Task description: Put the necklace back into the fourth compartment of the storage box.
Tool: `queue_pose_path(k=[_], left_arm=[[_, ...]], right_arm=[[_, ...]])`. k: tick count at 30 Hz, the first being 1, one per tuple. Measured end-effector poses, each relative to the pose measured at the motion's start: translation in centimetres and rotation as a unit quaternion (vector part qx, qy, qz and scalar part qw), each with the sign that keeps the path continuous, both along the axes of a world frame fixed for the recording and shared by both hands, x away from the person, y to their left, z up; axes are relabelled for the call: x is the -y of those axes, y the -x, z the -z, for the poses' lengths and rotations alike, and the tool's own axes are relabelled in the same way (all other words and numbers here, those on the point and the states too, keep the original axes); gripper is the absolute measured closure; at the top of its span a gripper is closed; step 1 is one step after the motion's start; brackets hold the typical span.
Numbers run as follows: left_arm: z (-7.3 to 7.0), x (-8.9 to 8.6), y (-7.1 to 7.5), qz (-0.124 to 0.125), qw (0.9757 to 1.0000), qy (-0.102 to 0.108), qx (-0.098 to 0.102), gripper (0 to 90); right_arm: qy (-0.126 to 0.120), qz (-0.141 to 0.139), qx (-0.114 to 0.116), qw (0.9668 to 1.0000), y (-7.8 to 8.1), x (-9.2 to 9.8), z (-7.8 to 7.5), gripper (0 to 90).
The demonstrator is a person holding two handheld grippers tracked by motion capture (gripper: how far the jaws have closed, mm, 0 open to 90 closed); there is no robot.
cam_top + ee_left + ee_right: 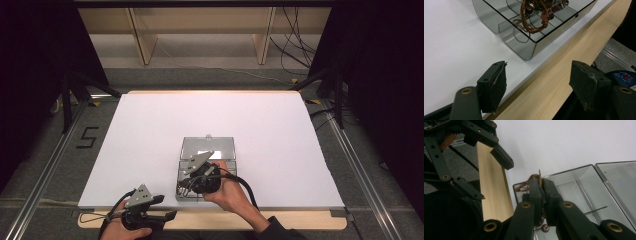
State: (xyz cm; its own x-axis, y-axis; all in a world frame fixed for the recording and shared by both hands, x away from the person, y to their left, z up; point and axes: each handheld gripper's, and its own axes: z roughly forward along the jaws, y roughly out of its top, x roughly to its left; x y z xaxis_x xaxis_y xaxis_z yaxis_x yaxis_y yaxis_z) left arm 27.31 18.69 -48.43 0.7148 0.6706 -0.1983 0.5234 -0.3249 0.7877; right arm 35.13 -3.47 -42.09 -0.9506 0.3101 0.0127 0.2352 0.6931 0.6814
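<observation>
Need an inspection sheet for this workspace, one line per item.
Surface: white sheet on a wooden table.
Job's things: clear box, lid open, near the front edge; brown cord bracelet with beads at its compartments.
Clutter: nothing seen.
Grippers: right gripper shut on the bracelet cord over the box; left gripper open at the table's front edge, holding nothing.
Cables: black cable trails from the right gripper; more cables on the floor behind.
Surroundings: wooden frame, metal rails, dark curtains.
</observation>
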Motion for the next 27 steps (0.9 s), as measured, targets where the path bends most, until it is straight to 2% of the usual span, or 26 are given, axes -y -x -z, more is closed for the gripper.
queue_pose_path(k=[2, 5, 7, 12, 15, 20, 23, 25, 27], left_arm=[[-0.05, 0.02, -0.02, -0.001, 1.0000, 0.001, 0.001, 28.9], [-0.04, -0.01, 0.02, 0.001, 1.0000, -0.002, -0.001, 28.9], [-0.06, -0.08, -0.02, 0.002, 1.0000, -0.004, 0.000, 28.9], [0.01, -0.02, 0.02, -0.001, 1.0000, 0.000, 0.001, 28.9], [-0.04, -0.03, -0.03, 0.001, 1.0000, 0.000, -0.001, 28.9], [-0.08, -0.10, -0.04, 0.003, 1.0000, -0.004, 0.000, 28.9], [0.03, -0.02, 0.03, -0.001, 1.0000, 0.000, -0.001, 28.9], [-0.07, -0.13, -0.01, 0.004, 1.0000, -0.006, -0.001, 28.9], [-0.07, -0.08, 0.00, 0.002, 1.0000, -0.002, 0.000, 28.9]], right_arm=[[-0.002, -0.005, 0.004, 1.0000, -0.06, -0.13, 0.06, 87.1], [-0.003, 0.006, -0.007, 1.0000, 0.13, -0.21, 0.06, 87.1], [-0.004, -0.004, 0.002, 1.0000, -0.06, -0.24, 0.02, 87.1], [-0.004, 0.004, -0.005, 1.0000, 0.06, -0.25, -0.07, 87.1], [-0.006, -0.008, 0.002, 1.0000, -0.08, -0.31, -0.06, 87.0], [-0.007, -0.005, 0.003, 1.0000, -0.11, -0.35, -0.07, 87.2], [-0.004, -0.002, -0.001, 1.0000, 0.00, -0.36, -0.10, 87.3], [-0.001, 0.006, -0.005, 1.0000, 0.12, -0.40, 0.02, 87.3], [0.003, -0.002, 0.000, 1.0000, -0.09, -0.32, 0.24, 87.3]])
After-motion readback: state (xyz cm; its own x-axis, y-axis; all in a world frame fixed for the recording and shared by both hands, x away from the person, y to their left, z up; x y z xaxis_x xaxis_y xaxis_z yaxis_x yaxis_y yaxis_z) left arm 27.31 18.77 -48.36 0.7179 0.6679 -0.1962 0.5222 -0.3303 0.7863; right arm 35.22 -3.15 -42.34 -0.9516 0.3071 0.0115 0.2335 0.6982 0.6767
